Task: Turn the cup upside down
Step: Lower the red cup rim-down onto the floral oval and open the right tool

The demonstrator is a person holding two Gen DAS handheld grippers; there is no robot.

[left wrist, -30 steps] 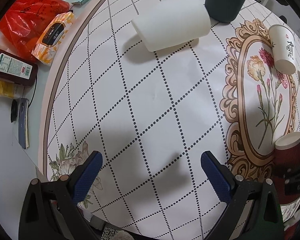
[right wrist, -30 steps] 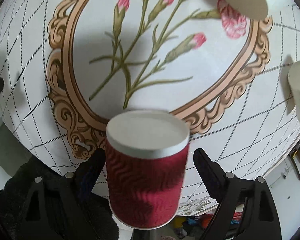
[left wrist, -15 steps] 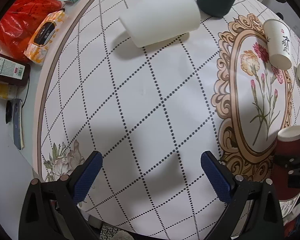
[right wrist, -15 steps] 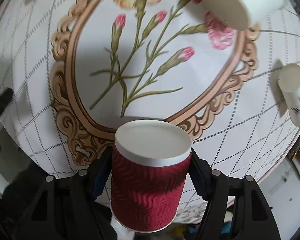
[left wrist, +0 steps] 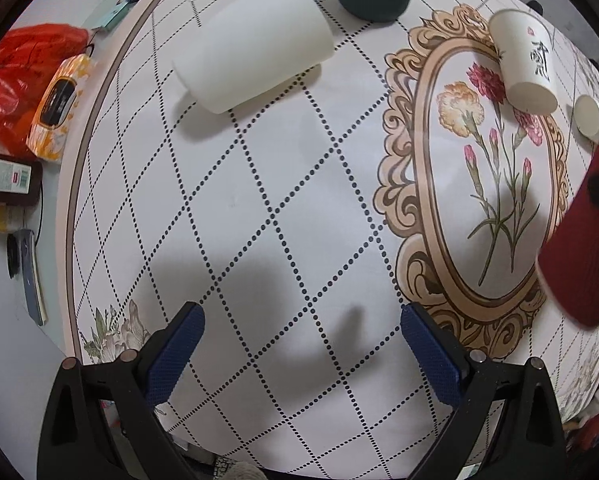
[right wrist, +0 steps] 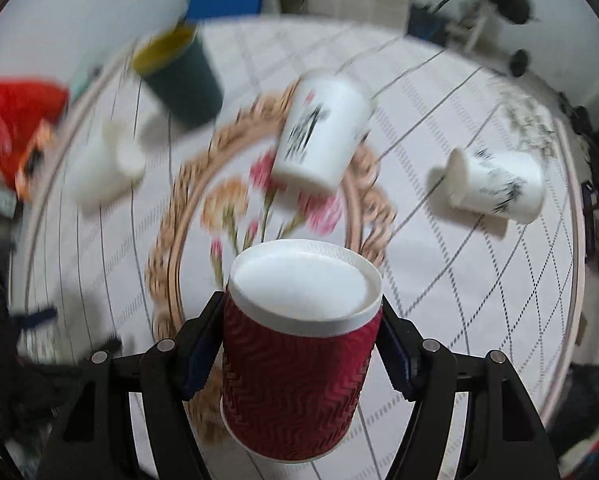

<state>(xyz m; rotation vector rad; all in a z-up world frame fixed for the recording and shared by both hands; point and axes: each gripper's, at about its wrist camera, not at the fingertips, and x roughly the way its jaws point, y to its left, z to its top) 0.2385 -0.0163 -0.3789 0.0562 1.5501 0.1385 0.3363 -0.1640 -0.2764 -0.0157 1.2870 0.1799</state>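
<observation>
Lighting: even, fairly bright indoor light from overhead. Soft grey shadows lie on the round patterned bench (left wrist: 259, 200) below the blue-padded left tongs (left wrist: 302, 344) and beside the plain white paper cup lying on its side (left wrist: 255, 44).

Distortion: strong fisheye bowing, black vignette at all corners.

Blur: left wrist view sharp, except the smeared ribbed red paper cup (left wrist: 579, 248) at its right edge. Right wrist view heavily motion-blurred across the background; the red cup (right wrist: 299, 344) between the right tongs (right wrist: 299, 352) stays sharp.
</observation>
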